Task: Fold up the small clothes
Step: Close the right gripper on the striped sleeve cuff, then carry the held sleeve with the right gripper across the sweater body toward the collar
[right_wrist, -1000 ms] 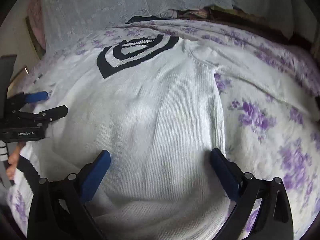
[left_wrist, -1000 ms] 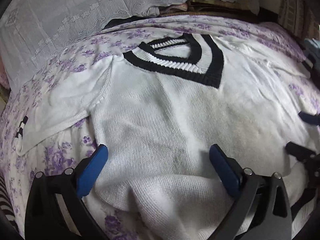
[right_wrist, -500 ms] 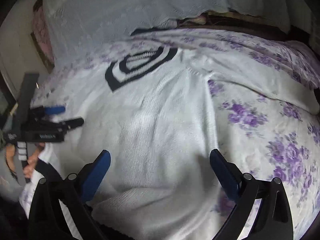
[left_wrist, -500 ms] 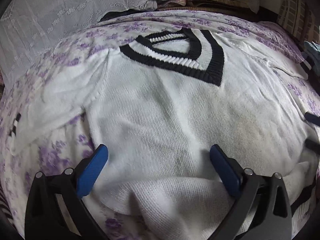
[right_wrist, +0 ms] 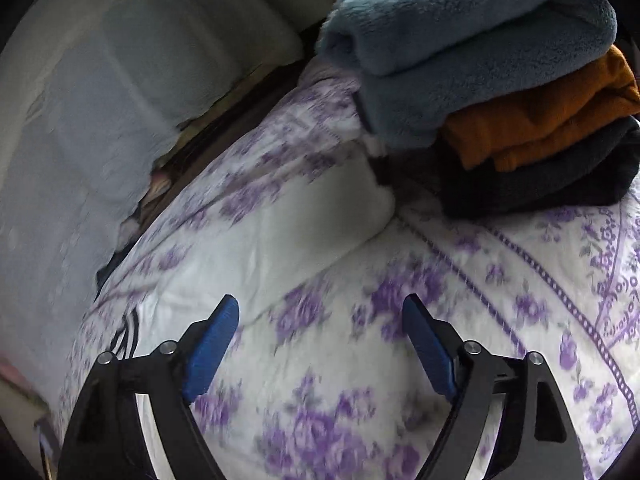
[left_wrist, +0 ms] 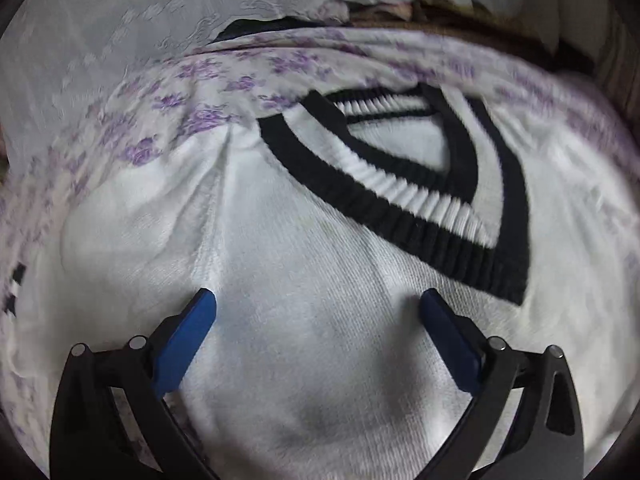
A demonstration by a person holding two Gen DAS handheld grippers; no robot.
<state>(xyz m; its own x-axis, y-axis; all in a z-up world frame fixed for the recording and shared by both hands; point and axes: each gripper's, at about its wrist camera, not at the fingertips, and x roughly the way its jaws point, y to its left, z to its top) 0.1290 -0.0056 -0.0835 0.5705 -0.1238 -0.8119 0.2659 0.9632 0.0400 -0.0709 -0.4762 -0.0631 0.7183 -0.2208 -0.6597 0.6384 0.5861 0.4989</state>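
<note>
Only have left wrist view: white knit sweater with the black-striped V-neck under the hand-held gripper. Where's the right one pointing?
Observer: The right hand-held gripper points away from the body of the white knit sweater, over the purple-flowered bedsheet; only a white sleeve lies ahead of it.
Operator: Holding anything?
Observer: No. Its jaws are closing with nothing between them, only sheet below.
Operator: Anything else over there?
Observer: A stack of folded clothes: blue-grey fleece on top, orange knit in the middle, dark garment at the bottom.
Operator: Sleeve clear of the stack?
Observer: Its end reaches close to the stack's foot; I cannot tell whether they touch.
</note>
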